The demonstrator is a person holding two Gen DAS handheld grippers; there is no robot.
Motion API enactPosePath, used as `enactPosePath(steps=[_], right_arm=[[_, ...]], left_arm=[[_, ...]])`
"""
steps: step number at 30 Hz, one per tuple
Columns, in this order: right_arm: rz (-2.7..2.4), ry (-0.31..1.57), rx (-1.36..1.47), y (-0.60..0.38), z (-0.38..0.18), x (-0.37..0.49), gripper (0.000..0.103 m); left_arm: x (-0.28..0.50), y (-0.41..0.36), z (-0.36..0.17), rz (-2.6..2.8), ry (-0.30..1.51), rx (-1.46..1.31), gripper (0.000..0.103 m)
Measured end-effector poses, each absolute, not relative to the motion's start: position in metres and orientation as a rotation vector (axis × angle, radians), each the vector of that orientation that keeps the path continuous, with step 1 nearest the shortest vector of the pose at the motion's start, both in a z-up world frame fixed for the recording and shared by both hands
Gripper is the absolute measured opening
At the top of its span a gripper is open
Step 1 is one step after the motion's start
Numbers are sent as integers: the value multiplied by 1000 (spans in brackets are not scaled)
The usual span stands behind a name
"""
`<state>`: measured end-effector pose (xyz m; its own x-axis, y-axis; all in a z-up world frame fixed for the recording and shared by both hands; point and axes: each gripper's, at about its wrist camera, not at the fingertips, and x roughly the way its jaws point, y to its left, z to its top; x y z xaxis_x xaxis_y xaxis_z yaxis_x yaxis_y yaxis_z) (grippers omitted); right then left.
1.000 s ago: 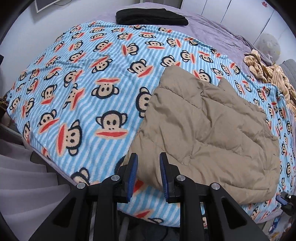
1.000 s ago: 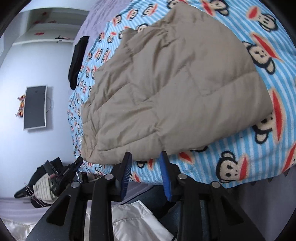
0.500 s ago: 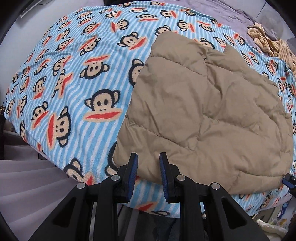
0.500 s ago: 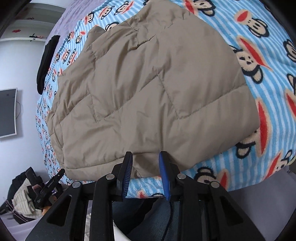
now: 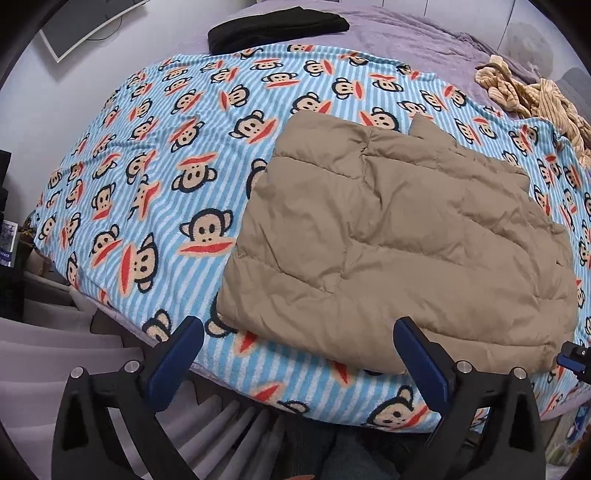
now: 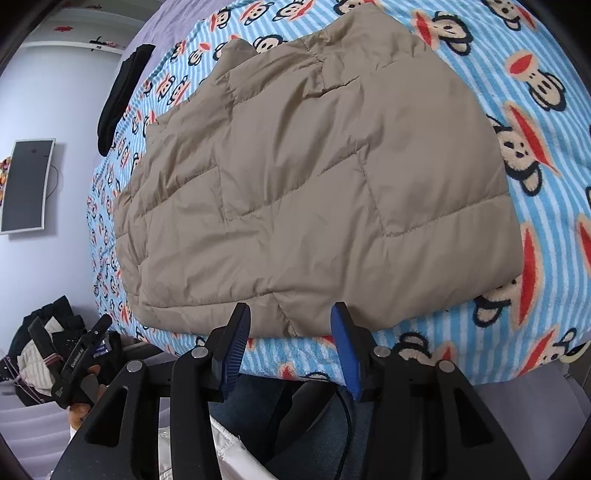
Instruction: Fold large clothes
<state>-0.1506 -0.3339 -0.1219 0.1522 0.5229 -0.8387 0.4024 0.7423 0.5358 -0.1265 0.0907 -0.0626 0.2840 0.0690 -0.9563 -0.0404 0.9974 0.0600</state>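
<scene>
A folded tan quilted puffer jacket (image 5: pixel 399 240) lies flat on the blue striped monkey-print blanket (image 5: pixel 166 184), near the bed's front edge. It also shows in the right wrist view (image 6: pixel 306 184). My left gripper (image 5: pixel 295 349) is wide open and empty, hovering just in front of the jacket's near edge. My right gripper (image 6: pixel 290 332) is open and empty, its blue pads just short of the jacket's near hem. The left gripper also shows in the right wrist view (image 6: pixel 74 354), low at the left.
A folded black garment (image 5: pixel 277 24) lies at the far end on the purple sheet (image 5: pixel 406 37). A crumpled yellow-beige garment (image 5: pixel 532 96) sits at the far right. A wall screen (image 6: pixel 26 184) hangs at left. A pile of clothes (image 6: pixel 40 354) lies on the floor.
Both grippers have opened from nearly shut, the left one very wide. Both have pulled back a little from the jacket, which lies still on the blanket.
</scene>
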Motion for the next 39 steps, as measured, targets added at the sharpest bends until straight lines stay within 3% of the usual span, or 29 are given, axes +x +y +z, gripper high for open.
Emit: enactPosePath(steps=[5, 7, 12, 19, 22, 39], right_arm=[[84, 1428, 794, -323, -115, -144, 52], [83, 1413, 783, -312, -112, -137, 64], [106, 1400, 755, -271, -104, -118, 82], [99, 1427, 711, -231, -105, -100, 82], [93, 1425, 687, -222, -105, -95, 92], [86, 1517, 585, -180, -111, -64, 93]], left_arm=[[-109, 95, -60, 23, 1270, 60, 103], [-100, 100, -59, 5, 1269, 82, 103], [-75, 113, -66, -35, 1290, 127, 103], [-52, 123, -86, -67, 1343, 141, 103], [-47, 125, -94, -83, 1366, 141, 103], [-21, 138, -130, -201, 1441, 89, 103]])
